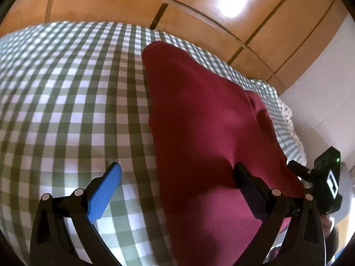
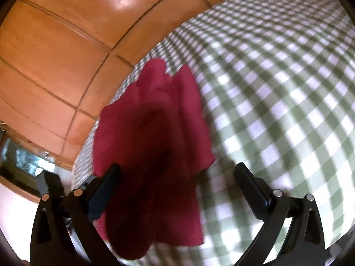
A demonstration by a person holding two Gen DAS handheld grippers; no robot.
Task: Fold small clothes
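Observation:
A dark red garment (image 1: 206, 133) lies on the green and white checked cloth (image 1: 66, 88). My left gripper (image 1: 177, 177) is open just above it, its blue-padded finger (image 1: 104, 192) over the cloth and its right finger (image 1: 248, 184) over the red fabric. The right wrist view shows the same garment (image 2: 155, 150), bunched and blurred, near the cloth's (image 2: 277, 88) left edge. My right gripper (image 2: 177, 177) is open, its left finger (image 2: 104, 190) at the garment's left side and its right finger (image 2: 250, 186) over the checked cloth. Nothing is held in either gripper.
Orange floor tiles (image 1: 199, 11) lie beyond the far edge of the covered surface, also in the right wrist view (image 2: 55, 44). The other gripper's black body (image 1: 326, 177) shows at the right edge of the left wrist view. A white wall (image 1: 328, 88) stands at right.

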